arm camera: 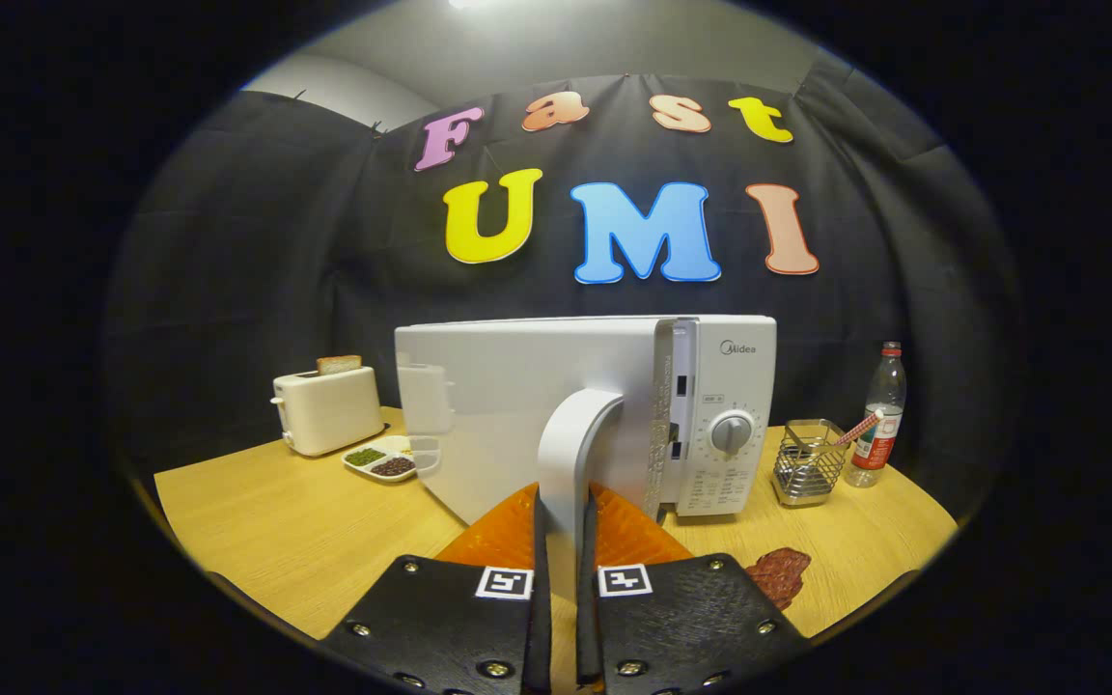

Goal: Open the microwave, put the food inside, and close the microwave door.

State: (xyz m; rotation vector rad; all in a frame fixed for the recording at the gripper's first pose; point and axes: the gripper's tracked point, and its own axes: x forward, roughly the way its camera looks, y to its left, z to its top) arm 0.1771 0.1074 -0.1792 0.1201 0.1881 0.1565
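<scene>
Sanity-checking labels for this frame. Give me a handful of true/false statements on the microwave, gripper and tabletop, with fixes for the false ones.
1. The gripper is shut on the microwave door handle. True.
2. The microwave door is fully closed. False: it is swung partly open, its edge standing off the control panel.
3. The toaster has a slice of bread in it. True.
4. The plastic bottle lies on its side. False: it stands upright beside the wire utensil holder.
5. The divided snack dish sits on top of the microwave. False: it is on the wooden table, between toaster and microwave.
</scene>
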